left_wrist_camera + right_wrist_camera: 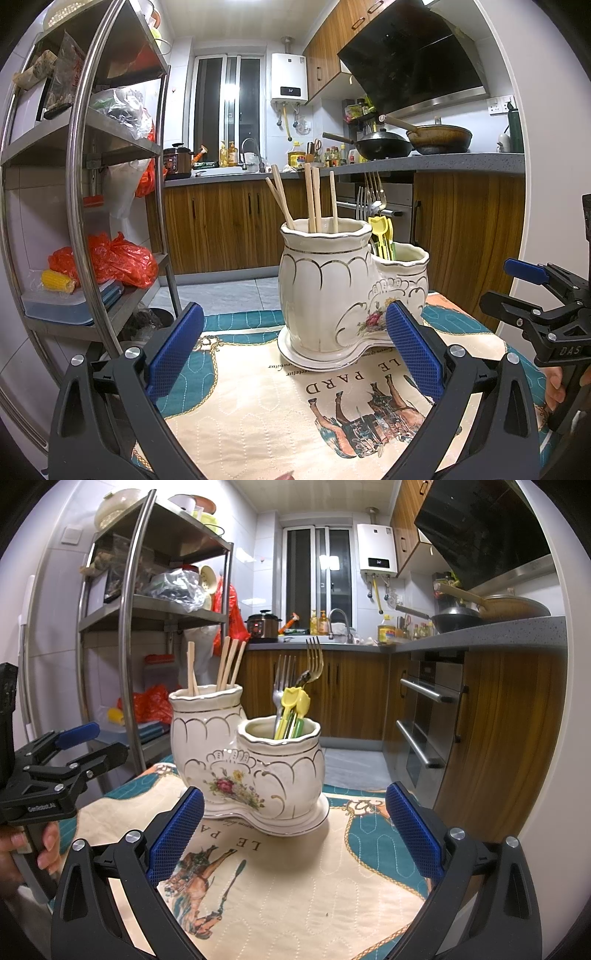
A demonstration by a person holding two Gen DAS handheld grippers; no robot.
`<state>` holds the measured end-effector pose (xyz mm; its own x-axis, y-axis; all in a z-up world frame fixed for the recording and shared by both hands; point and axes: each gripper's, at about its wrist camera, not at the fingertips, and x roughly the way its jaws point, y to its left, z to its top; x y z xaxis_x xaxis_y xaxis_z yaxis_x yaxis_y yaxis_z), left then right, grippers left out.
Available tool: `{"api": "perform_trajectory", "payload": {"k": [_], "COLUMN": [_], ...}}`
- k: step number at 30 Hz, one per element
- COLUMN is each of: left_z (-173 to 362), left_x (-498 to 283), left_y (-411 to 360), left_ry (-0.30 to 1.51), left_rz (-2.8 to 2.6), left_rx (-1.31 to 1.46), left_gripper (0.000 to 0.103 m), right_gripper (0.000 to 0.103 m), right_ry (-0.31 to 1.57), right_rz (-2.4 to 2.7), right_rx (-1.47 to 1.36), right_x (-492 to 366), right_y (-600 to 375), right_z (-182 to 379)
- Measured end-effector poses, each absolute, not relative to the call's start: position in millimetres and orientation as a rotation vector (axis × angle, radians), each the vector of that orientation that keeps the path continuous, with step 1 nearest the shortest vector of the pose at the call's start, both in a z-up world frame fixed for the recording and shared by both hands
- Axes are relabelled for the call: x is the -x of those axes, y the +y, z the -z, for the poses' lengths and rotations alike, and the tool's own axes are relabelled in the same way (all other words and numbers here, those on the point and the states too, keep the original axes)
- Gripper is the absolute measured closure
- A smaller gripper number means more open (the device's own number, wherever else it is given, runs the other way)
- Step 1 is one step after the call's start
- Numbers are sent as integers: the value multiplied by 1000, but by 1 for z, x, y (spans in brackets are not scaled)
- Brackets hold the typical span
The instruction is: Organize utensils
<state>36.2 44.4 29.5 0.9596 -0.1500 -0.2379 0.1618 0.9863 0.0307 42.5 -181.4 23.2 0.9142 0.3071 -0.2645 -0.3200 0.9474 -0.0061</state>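
A cream ceramic holder (251, 768) with two joined cups stands on the patterned cloth (295, 886) covering the worktop. Its taller cup holds wooden chopsticks (229, 662); the lower cup holds metal forks (314, 657) and yellow and green plastic utensils (291, 712), though their exact kinds are hard to tell. The left tool (293, 347) and the right tool (295, 830) are both spread wide with nothing between the blue pads, near the holder without touching it.
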Motion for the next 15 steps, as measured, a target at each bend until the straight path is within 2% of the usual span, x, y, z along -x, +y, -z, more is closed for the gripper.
{"api": "perform_trajectory", "payload": {"k": [15], "left_z": [-30], "left_x": [-36], "left_y": [47], "left_ry": [239], "left_rz": [146], "left_rx": [-47], "left_gripper": [6], "right_gripper": [5], "right_ry": [264], "right_rz": [-323], "right_rx": [49], "right_x": [-43], "right_y": [-182], "right_z": [-23]}}
